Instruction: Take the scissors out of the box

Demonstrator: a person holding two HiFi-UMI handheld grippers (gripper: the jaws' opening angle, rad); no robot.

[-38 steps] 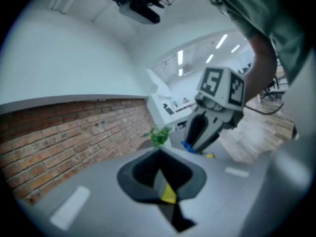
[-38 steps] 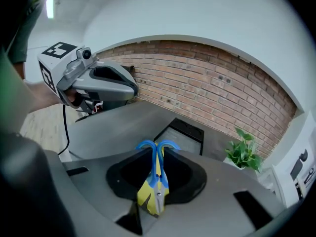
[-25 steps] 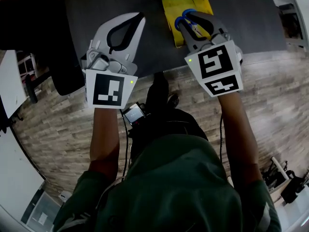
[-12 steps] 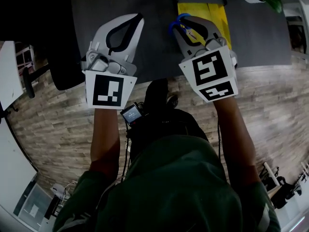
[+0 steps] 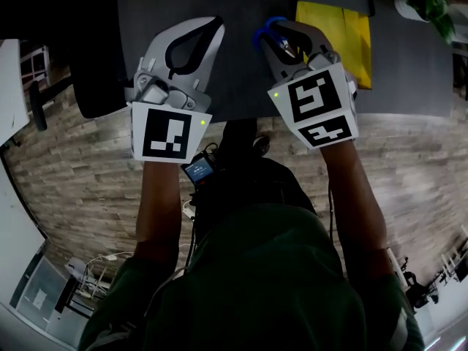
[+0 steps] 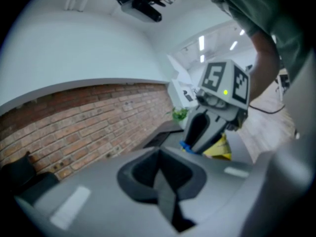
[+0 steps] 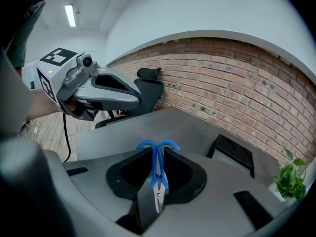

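Blue-handled scissors (image 7: 158,181) are pinched upright between the jaws of my right gripper (image 7: 157,158), handle loops away from the camera, steel blades toward it. In the head view the right gripper (image 5: 269,36) holds the scissors (image 5: 262,34) over the dark table, left of the yellow box (image 5: 338,29) and apart from it. My left gripper (image 5: 214,26) hovers beside it to the left, shut with nothing in it. The left gripper view shows its own closed jaws (image 6: 165,181), the right gripper (image 6: 217,117) and the yellow box (image 6: 220,149).
The dark grey table (image 5: 241,86) runs along a brick wall (image 7: 237,88). A flat dark tray (image 7: 236,152) lies on it, a green plant (image 7: 289,181) stands at its end, and a black chair (image 7: 148,85) is past its other end. Wood flooring (image 5: 409,167) is below.
My right gripper has carried the scissors left, from over the yellow box to the bare table beside it. The left gripper has stayed about where it was.
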